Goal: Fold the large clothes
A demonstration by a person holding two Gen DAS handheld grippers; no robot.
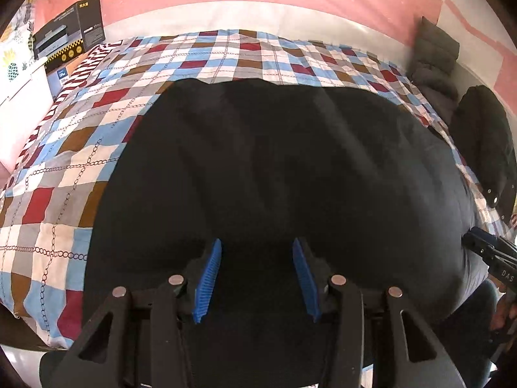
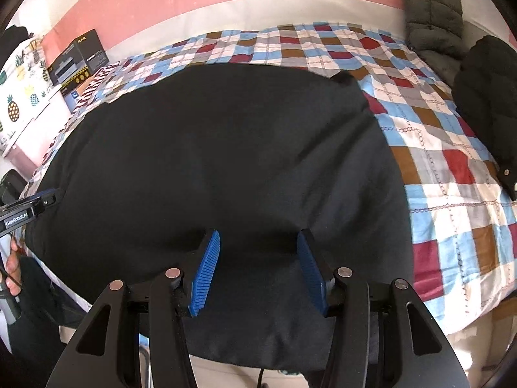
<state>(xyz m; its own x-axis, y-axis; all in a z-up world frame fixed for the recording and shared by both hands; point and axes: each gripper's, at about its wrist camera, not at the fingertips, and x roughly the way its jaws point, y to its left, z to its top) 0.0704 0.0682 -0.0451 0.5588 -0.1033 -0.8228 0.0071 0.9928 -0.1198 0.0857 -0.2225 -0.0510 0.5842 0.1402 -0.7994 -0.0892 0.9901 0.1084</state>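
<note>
A large black garment [image 1: 274,168] lies spread flat on a checkered bedspread [image 1: 64,161]. It fills the middle of both views, and its near edge hangs over the front of the bed. My left gripper [image 1: 257,242] hovers over the garment's near part, its blue pads [image 1: 210,274] apart with nothing pinched between them. My right gripper [image 2: 258,234] stands open the same way over the black garment [image 2: 226,148], further right along the near edge. Each gripper shows at the edge of the other's view: right gripper [image 1: 484,245], left gripper [image 2: 38,202].
A black carton [image 1: 74,29] stands at the far left by a pineapple-print cloth [image 1: 13,61]. A grey quilted jacket [image 2: 433,16] and a black puffy jacket [image 2: 488,103] lie at the bed's right. A pink and white wall runs behind. A hand [image 2: 13,265] holds the left gripper.
</note>
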